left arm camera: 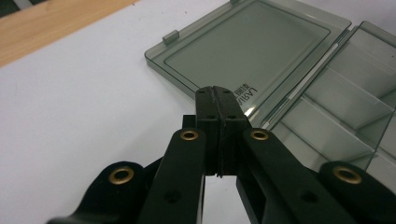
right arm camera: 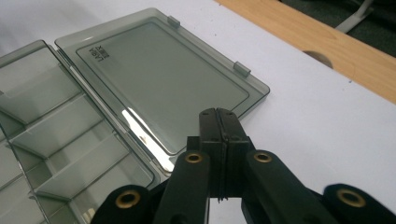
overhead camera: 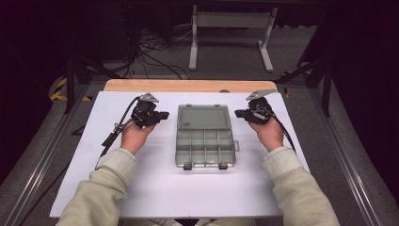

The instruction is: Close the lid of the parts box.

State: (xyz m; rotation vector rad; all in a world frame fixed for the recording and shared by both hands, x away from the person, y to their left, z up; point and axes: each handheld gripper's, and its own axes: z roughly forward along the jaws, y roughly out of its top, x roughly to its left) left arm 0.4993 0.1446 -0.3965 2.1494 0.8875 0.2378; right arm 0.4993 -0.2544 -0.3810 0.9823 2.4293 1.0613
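Observation:
A clear grey plastic organiser box [overhead camera: 205, 142] lies open in the middle of the white table, its lid [overhead camera: 203, 117] folded flat toward the far side and its compartments empty. My left gripper [overhead camera: 165, 115] rests just left of the lid, pointing at it, jaws pressed together with nothing between them. My right gripper [overhead camera: 237, 113] mirrors it at the lid's right edge, also shut and empty. In the left gripper view the closed jaws [left arm camera: 216, 93] hover over the lid [left arm camera: 252, 46] near its printed label. In the right gripper view the closed jaws [right arm camera: 218, 114] sit above the lid's [right arm camera: 163, 79] near corner.
The white sheet [overhead camera: 141, 188] covers a wooden tabletop [overhead camera: 188, 85] whose bare strip shows at the far edge. Cables [overhead camera: 113, 134] trail from the left gripper across the sheet. A white metal stand [overhead camera: 230, 33] and floor cables lie beyond the table.

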